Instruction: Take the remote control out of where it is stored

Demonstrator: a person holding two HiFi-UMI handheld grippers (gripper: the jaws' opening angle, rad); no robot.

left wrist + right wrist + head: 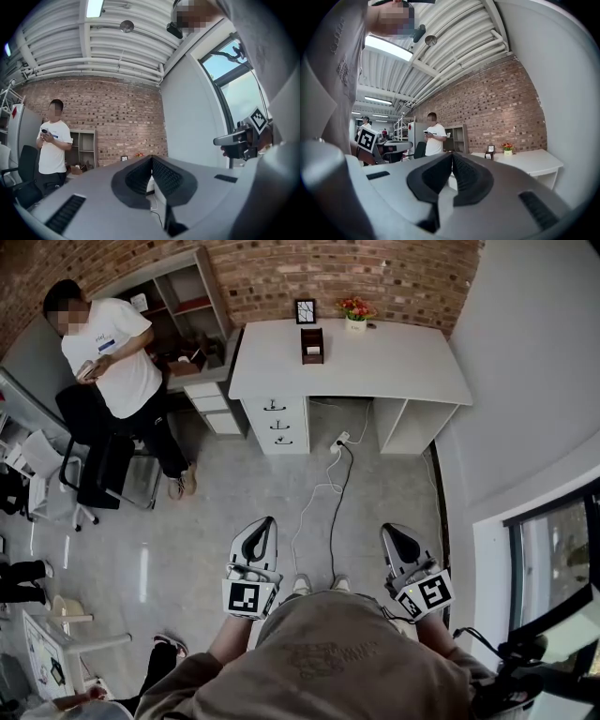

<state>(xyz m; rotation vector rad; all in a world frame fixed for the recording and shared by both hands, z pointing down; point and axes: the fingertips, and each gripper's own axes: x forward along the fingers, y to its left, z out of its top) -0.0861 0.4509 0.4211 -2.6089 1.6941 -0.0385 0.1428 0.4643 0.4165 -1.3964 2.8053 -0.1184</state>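
No remote control shows in any view. A white desk [394, 362] stands against the brick wall, with three drawers [275, 423] under its left part and a small dark box [312, 345] on top. My left gripper [266, 521] and right gripper [390, 531] hang low in front of my body, well short of the desk and pointing toward it. Both are shut with nothing between the pads, as the left gripper [152, 159] and right gripper [452, 154] show in their own views.
A picture frame [305, 310] and a flower pot [355, 310] sit at the desk's back edge. A person in a white shirt [117, 362] stands at the left beside a shelf unit [183, 306] and an office chair [80, 465]. A cable [333, 493] runs across the floor.
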